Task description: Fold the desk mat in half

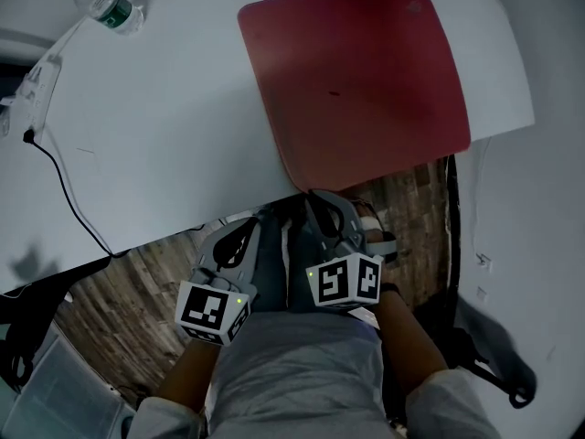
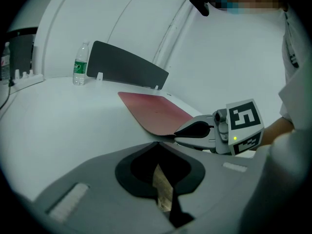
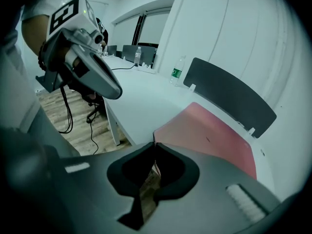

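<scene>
The red desk mat [image 1: 356, 80] lies flat on the white table [image 1: 164, 135], its near end hanging a little over the front edge. My right gripper [image 1: 322, 196] is shut on that near edge close to the left corner; in the right gripper view the mat's [image 3: 209, 138] thin edge sits pinched between the jaws of the right gripper [image 3: 154, 144]. The left gripper view shows the same pinch by the right gripper [image 2: 178, 133] on the mat [image 2: 156, 113]. My left gripper [image 1: 249, 231] hangs just below the table's front edge, left of the mat, shut on nothing [image 2: 157, 143].
A water bottle [image 1: 108, 5] stands at the table's far left. A black cable [image 1: 64, 190] runs from a power strip [image 1: 37, 80] over the left edge. A dark panel [image 3: 229, 94] stands behind the mat. Wooden floor [image 1: 137, 282] lies below.
</scene>
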Demonstrator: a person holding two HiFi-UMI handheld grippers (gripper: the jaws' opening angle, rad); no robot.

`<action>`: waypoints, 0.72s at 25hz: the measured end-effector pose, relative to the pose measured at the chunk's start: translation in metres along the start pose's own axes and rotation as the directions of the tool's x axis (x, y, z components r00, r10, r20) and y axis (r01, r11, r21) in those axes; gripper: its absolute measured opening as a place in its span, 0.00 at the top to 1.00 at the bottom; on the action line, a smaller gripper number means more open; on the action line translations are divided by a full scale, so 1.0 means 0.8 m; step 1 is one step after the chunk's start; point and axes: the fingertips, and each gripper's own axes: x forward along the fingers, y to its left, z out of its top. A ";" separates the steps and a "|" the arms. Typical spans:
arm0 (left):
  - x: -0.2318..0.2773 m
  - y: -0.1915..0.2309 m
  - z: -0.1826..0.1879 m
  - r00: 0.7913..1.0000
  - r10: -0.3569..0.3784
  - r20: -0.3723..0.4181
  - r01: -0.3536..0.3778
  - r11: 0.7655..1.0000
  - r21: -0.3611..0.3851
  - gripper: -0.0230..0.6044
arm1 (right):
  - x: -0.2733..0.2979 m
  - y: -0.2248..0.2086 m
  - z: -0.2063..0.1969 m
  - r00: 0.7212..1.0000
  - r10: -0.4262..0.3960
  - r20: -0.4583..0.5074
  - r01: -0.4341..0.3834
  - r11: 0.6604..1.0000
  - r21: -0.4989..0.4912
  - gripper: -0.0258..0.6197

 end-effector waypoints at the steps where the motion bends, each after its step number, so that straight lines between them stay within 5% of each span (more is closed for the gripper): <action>1: 0.000 -0.001 0.002 1.000 -0.005 0.004 0.005 1.000 0.004 0.93 | -0.003 -0.003 0.002 1.000 -0.002 0.005 0.002 1.000 0.014 0.93; 9: 0.000 -0.013 0.029 0.998 -0.065 0.013 0.064 0.996 0.065 0.93 | -0.028 -0.034 0.008 0.998 -0.053 0.039 0.046 0.986 0.159 0.93; 18: 0.014 -0.044 0.064 0.993 -0.121 0.000 0.120 0.984 0.133 0.93 | -0.064 -0.089 0.009 0.988 -0.114 0.106 0.068 0.929 0.364 0.93</action>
